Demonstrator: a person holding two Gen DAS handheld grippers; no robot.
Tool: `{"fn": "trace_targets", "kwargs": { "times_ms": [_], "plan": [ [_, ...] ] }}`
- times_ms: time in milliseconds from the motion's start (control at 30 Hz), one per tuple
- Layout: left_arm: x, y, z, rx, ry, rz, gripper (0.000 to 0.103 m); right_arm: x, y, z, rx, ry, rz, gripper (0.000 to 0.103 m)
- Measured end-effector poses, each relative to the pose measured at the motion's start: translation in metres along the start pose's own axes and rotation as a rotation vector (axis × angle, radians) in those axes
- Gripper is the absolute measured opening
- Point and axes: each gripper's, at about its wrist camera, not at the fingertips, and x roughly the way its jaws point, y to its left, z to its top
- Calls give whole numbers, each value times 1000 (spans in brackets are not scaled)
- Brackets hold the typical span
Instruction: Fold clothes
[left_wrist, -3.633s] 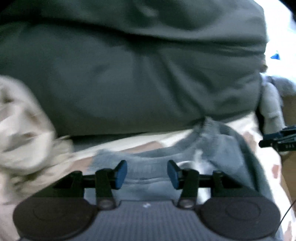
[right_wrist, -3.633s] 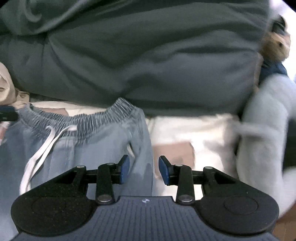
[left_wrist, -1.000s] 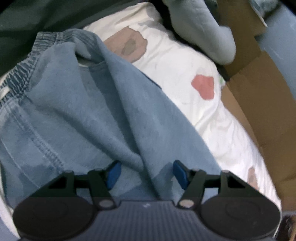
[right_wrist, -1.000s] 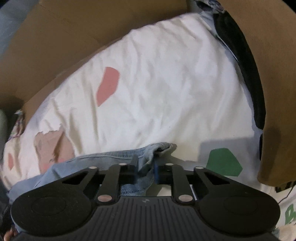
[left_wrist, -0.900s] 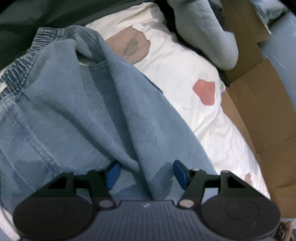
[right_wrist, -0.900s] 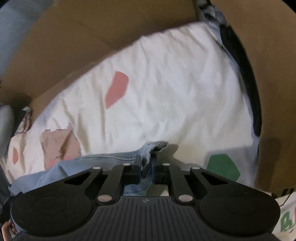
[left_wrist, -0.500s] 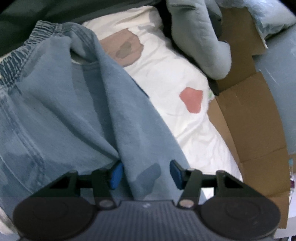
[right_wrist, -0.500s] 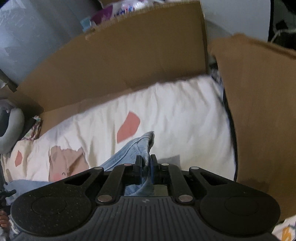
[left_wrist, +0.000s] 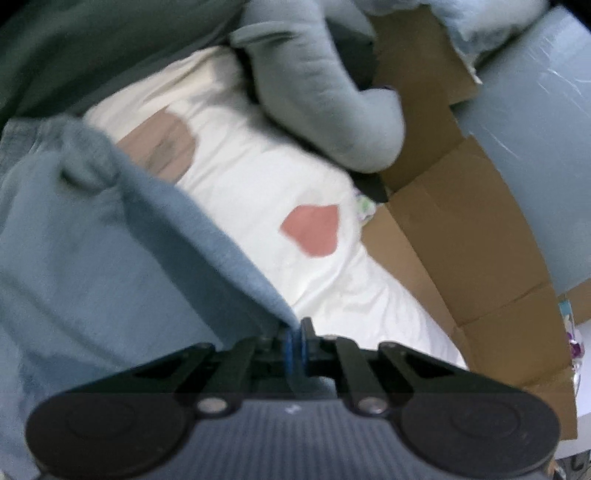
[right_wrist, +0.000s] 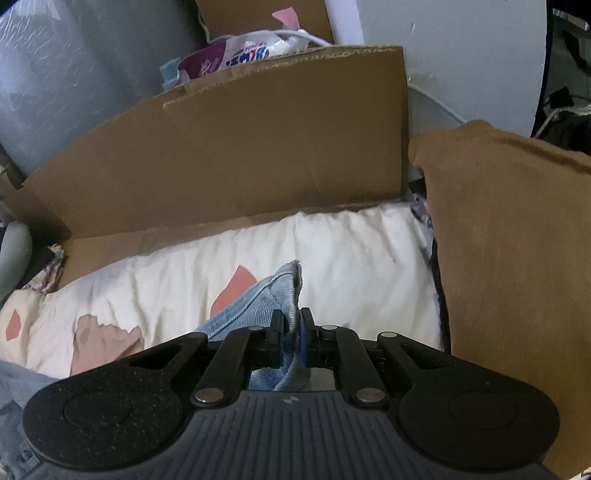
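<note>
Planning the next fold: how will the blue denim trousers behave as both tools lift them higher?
Probably floppy: the blue denim trousers drape in soft folds from the left tool, whose jaws have just closed on an edge. The right tool pinches a hem corner that stands up, so the seam seems stiffer. Likely not slippery; the weave looks coarse.

Two grippers show, the left gripper (left_wrist: 294, 341) and the right gripper (right_wrist: 292, 334), along with one pair of blue denim trousers (left_wrist: 110, 240), one white patterned sheet (left_wrist: 258, 184), one grey stuffed toy (left_wrist: 325, 96), one dark green garment (left_wrist: 92, 48) and one brown cushion (right_wrist: 517, 258).
</note>
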Motion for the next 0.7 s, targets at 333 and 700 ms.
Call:
{"fn": "trace_targets", "kwargs": {
  "times_ms": [333,700],
  "plan": [
    [42,-24,26,22,-9,5,4,18,-4,21,-29,-53,-26,6],
    [72,-33,40,13,-4,34,4,58,9,54,-106,-62,-54,6]
  ]
}}
